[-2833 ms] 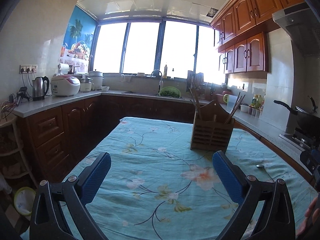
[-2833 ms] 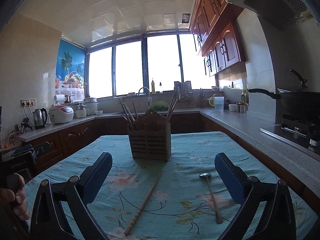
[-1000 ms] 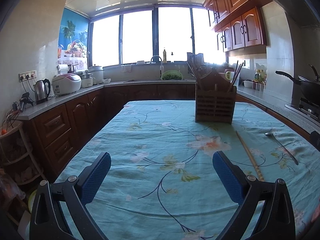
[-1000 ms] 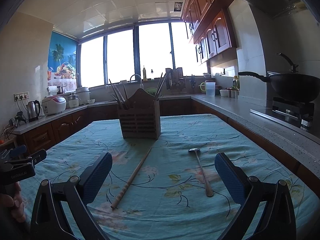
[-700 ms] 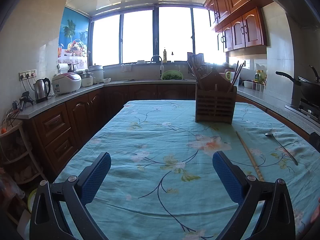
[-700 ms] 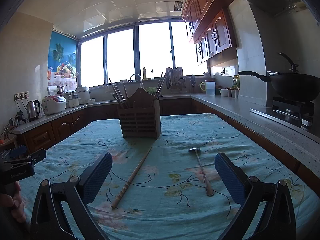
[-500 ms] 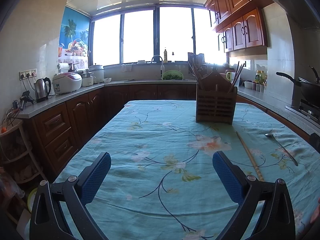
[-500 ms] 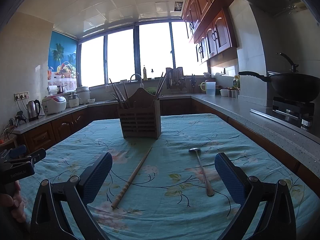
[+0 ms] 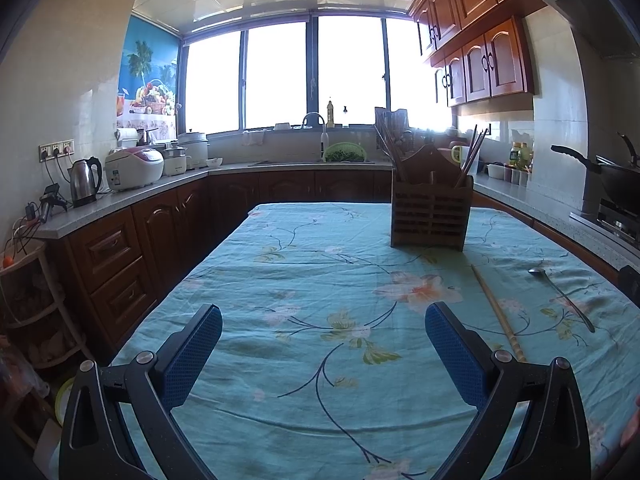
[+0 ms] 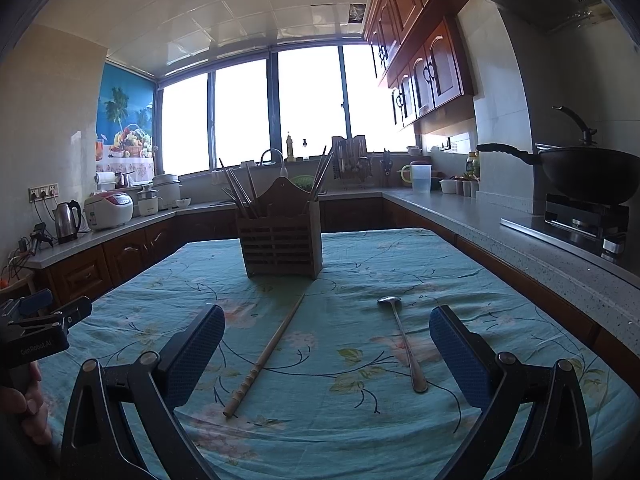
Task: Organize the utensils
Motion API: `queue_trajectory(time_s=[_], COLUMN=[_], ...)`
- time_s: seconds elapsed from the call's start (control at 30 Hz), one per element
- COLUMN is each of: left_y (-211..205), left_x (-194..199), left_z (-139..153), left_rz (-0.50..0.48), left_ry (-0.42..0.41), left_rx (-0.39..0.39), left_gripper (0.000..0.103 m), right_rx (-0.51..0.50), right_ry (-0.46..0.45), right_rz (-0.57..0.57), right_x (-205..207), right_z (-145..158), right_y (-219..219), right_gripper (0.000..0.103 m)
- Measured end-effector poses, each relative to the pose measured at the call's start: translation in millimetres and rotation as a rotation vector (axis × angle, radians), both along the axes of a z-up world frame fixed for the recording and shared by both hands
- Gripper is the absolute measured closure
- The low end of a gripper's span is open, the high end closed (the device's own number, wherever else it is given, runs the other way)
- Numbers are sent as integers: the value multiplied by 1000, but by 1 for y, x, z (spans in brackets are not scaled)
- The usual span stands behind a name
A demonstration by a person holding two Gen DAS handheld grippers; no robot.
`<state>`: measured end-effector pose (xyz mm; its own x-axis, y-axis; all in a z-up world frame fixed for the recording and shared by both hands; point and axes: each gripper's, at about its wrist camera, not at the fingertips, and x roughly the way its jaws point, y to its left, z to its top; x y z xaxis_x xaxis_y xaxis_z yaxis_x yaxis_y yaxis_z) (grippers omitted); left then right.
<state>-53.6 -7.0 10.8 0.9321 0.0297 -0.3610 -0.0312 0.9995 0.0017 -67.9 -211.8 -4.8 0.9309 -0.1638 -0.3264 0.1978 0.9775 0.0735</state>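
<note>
So the table (image 10: 500,280) with the teal flowery cloth fills most of both views, and the wooden holder (image 10: 280,246) stands upright toward its far end with chopsticks already poking out of both sides. Two things lie loose on the cloth in front of it: a long chopstick (image 10: 266,354) running diagonally with its thin tip close to the holder's foot, and a metal spoon (image 10: 402,340) well to its right, bowl end toward the holder. The right gripper (image 10: 326,350) is spread wide with nothing in it, hovering low so both utensils sit between its fingers. The left gripper (image 9: 324,344) is also wide open and empty, over bare cloth, with the chopstick just off its right finger. What could go wrong, imo: the chopstick is thin and round and lies flat, so a pinch from above could roll it away or bunch the cloth up. The spoon handle is slick and flat, so it might pivot in the pads. And the holder looks light, so jamming something into a slot at an angle could tip or shove it, especially with those sticks leaning out.
</note>
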Motion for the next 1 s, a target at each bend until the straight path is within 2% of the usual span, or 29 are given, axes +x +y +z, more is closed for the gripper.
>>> queue_trajectory(time_s=[1.0], left_y=[-6], left_x=[-4], left_z=[5], left_rz=[-4], left_ry=[-9], left_rx=[13], left_gripper=[1], right_rx=[6], right_ry=[-18], right_rz=[7], right_x=[-5], right_z=[8], right_y=[2], right_gripper=[0])
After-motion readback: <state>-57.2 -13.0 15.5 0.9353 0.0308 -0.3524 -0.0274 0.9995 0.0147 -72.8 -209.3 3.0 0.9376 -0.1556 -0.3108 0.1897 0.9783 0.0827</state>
